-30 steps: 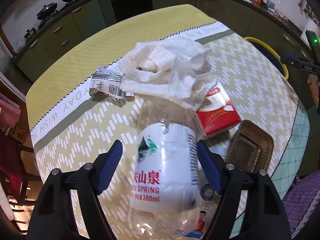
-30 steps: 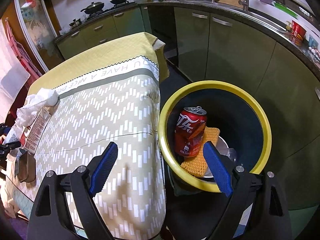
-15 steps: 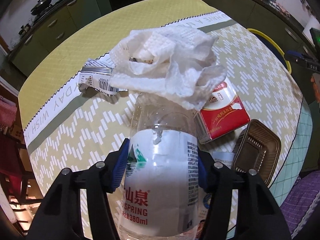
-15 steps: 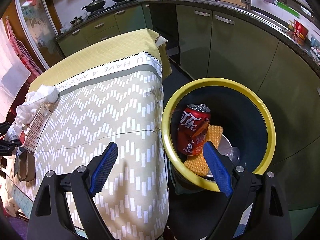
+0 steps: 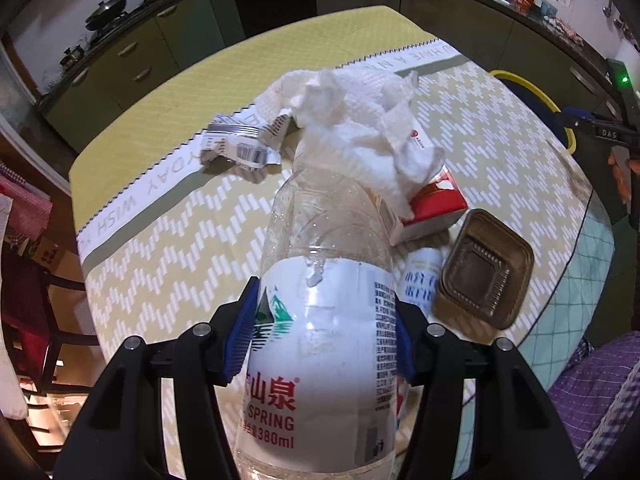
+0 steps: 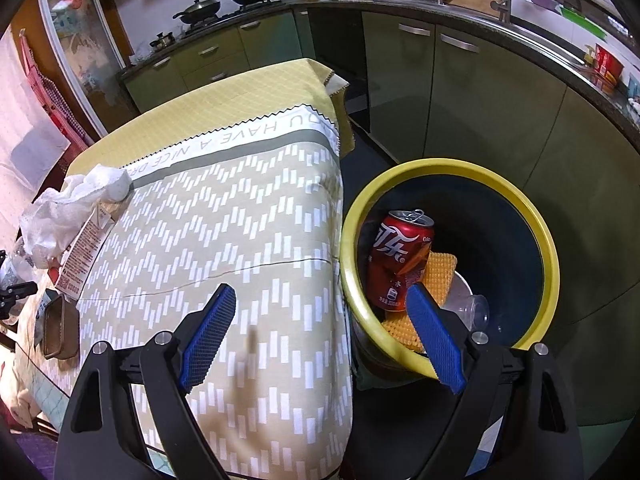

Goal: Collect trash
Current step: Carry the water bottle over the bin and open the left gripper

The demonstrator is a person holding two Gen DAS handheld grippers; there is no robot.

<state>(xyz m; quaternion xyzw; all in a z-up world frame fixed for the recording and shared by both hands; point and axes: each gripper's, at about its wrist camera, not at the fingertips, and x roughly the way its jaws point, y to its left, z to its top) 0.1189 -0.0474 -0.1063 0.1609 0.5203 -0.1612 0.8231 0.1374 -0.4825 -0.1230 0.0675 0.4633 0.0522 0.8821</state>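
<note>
Can [image 6: 400, 260] and sponge [image 6: 436, 276] already binned. Left jaws clamped on bottle [image 5: 320, 340]; right jaws wide, empty. Tissue [image 5: 360, 136], carton [image 5: 436, 204], tray [image 5: 480, 272] left on table [image 5: 168, 248].

Your left tongs [image 5: 322, 336]: black angular arms, silver screws, blue ribbed pads. Your right tongs [image 6: 320, 338]: same black frame, blue cross-hatched pads, silver screw heads.

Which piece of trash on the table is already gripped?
The clear water bottle: the left gripper pinches its label. Paper towel, red carton, brown tray lie loose.
</note>
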